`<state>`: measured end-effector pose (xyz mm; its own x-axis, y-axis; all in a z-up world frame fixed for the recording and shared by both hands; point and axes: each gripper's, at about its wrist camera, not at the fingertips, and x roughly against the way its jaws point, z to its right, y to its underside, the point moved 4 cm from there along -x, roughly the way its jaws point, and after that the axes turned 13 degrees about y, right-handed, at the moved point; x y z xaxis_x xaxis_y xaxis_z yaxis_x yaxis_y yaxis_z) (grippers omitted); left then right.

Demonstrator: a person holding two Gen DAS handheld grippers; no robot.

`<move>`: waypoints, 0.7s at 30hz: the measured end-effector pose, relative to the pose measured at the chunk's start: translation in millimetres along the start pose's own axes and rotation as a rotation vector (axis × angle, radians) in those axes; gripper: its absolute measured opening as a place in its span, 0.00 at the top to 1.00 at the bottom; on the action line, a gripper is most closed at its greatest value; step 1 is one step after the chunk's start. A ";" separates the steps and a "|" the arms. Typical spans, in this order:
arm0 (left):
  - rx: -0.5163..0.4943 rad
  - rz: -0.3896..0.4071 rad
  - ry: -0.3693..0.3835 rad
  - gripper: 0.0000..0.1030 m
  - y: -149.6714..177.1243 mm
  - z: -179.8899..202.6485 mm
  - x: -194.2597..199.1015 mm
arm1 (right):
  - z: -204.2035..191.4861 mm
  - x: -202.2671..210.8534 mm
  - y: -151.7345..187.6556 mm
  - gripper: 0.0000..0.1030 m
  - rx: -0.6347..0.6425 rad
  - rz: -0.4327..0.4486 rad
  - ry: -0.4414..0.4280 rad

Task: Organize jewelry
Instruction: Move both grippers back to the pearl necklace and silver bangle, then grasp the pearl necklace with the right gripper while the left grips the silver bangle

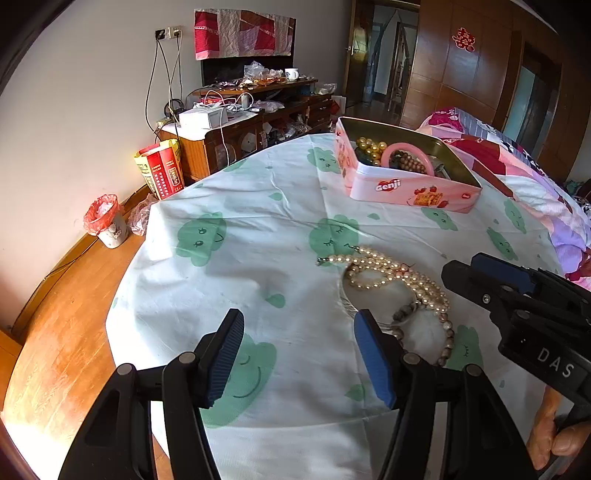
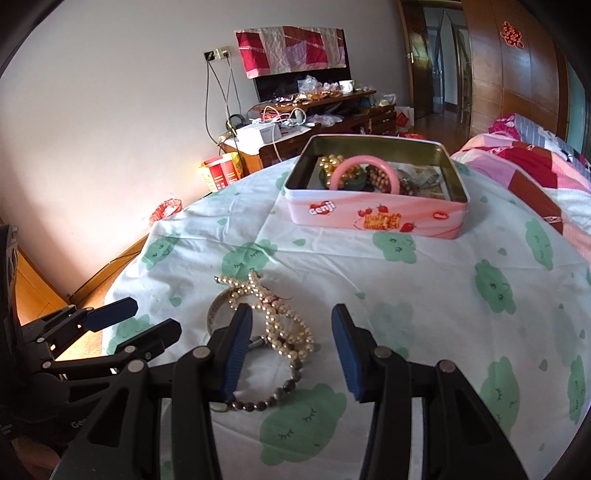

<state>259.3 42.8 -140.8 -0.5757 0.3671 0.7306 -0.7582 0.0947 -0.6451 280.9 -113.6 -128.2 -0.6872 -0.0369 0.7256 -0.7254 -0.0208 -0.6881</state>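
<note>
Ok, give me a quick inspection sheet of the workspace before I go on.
Surface: round table under a white cloth with green cloud faces.
Job's things: pink tin, lid off, holding a pink bangle and beads; pearl necklace, silver bangle and grey bead bracelet heaped on the cloth.
Clutter: nothing seen on the table.
Grippers: left gripper and right gripper both open, empty, at the heap.
Cables: wires hang from a wall socket.
Surroundings: cluttered cabinet, lined bin, bed.
</note>
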 end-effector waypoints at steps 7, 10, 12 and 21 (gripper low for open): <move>0.049 -0.001 0.018 0.39 5.7 -21.0 -0.6 | -10.1 -19.3 1.0 0.53 0.068 -0.042 -0.069; 0.081 -0.006 0.032 0.39 8.3 -26.8 -2.4 | -15.7 -29.8 -1.2 0.53 0.089 -0.058 -0.078; 0.081 -0.003 0.036 0.39 7.9 -26.8 -1.6 | -21.6 -37.7 -3.3 0.53 0.101 -0.070 -0.088; 0.058 0.002 0.055 0.39 1.3 -24.2 -3.5 | -20.4 -51.4 -0.4 0.85 0.124 -0.132 -0.118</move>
<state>267.7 64.0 -149.6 -0.5608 0.4179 0.7147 -0.7743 0.0409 -0.6315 315.7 -91.3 -164.9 -0.5717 -0.1423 0.8080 -0.7931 -0.1561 -0.5887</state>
